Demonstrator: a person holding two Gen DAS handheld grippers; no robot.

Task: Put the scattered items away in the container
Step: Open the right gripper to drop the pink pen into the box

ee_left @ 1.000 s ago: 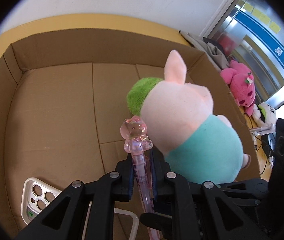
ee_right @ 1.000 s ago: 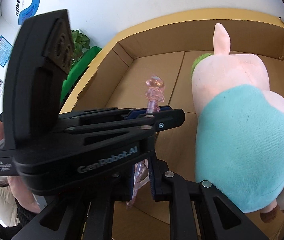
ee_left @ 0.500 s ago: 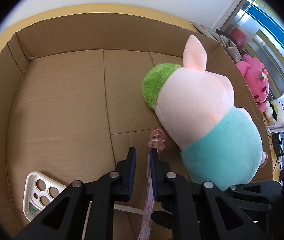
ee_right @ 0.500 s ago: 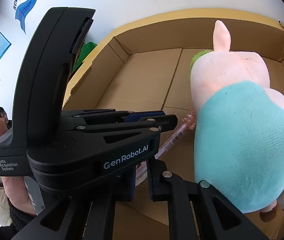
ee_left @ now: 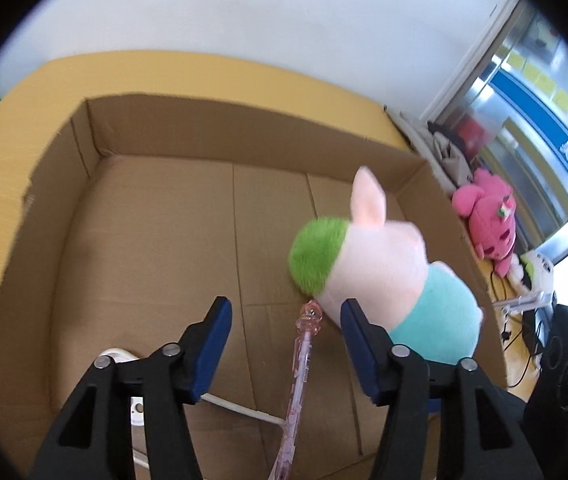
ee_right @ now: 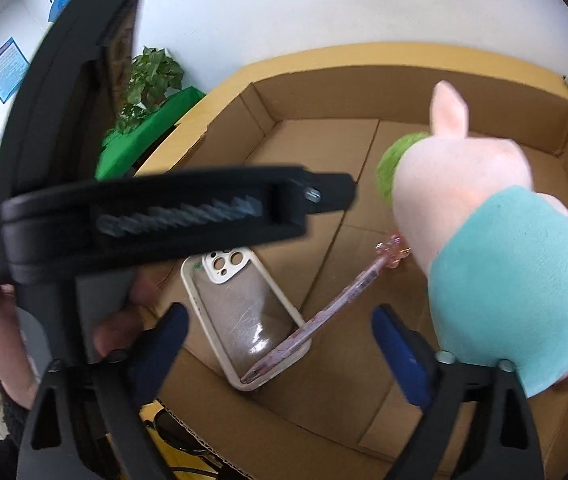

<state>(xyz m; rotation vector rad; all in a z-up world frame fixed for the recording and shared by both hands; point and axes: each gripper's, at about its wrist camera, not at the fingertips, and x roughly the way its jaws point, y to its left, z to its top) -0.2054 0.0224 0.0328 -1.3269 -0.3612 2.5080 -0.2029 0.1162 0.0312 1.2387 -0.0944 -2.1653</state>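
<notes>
Left gripper: jaws apart and opening, blue pads clear of everything; the pen lies below the gap on the box floor, touched by neither pad. In the right wrist view the left gripper's black body crosses the frame, blurred, held by a hand.

Right gripper: jaws wide and opening, nothing between the pads; it hangs over the near part of the box.

Pen: pink, translucent, with a moulded figure at its tip. The tip lies against the plush; the other end rests across the lower corner of the phone case.

Phone case: white rim, clear back, camera cut-outs toward the far wall, flat on the box floor near the left wall. In the left wrist view only a white edge shows behind the left finger.

Plush: pink pig with a green patch on its head and a teal body, lying on the right side of the box.

Box: open brown cardboard, on a yellow table.

Background: a pink plush beyond the box's right wall; a potted plant to the left.
</notes>
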